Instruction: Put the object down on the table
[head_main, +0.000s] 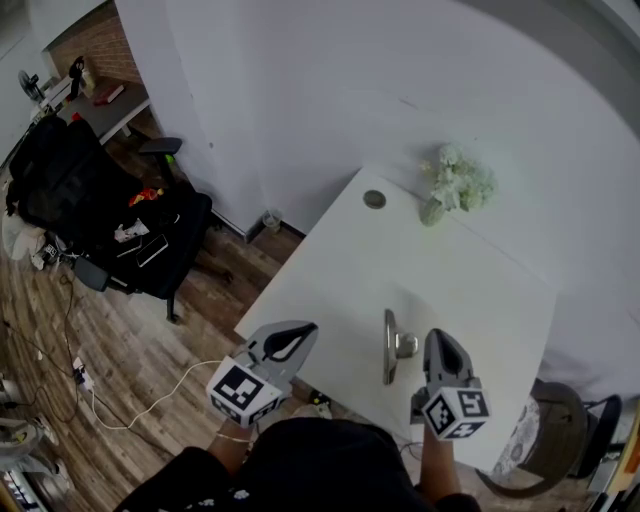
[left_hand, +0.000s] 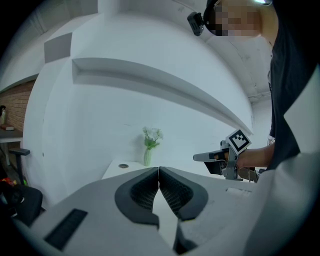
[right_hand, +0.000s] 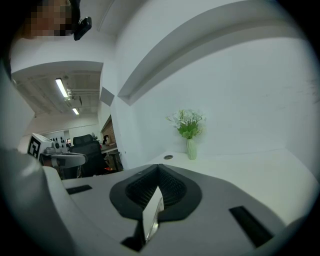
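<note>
**Thin pinch on the metal handle, close to the table edge**

My right gripper (head_main: 438, 340) is clamping a metal handle (head_main: 389, 346) by a thin edge, over the near side of the table (head_main: 340, 265). I can't tell if the handle is touching the top. My left gripper (head_main: 303, 333) is hanging closed on nothing at the near edge.

Risks, as I'm judging them:
- The plate is sitting low in the pads, so it could pivot or slip out.
- Letting go too high could send it bouncing off the near edge.

Only container: a vase (head_main: 432, 212) at the far side, holding white flowers (head_main: 460, 180), well apart from the handle.
</note>
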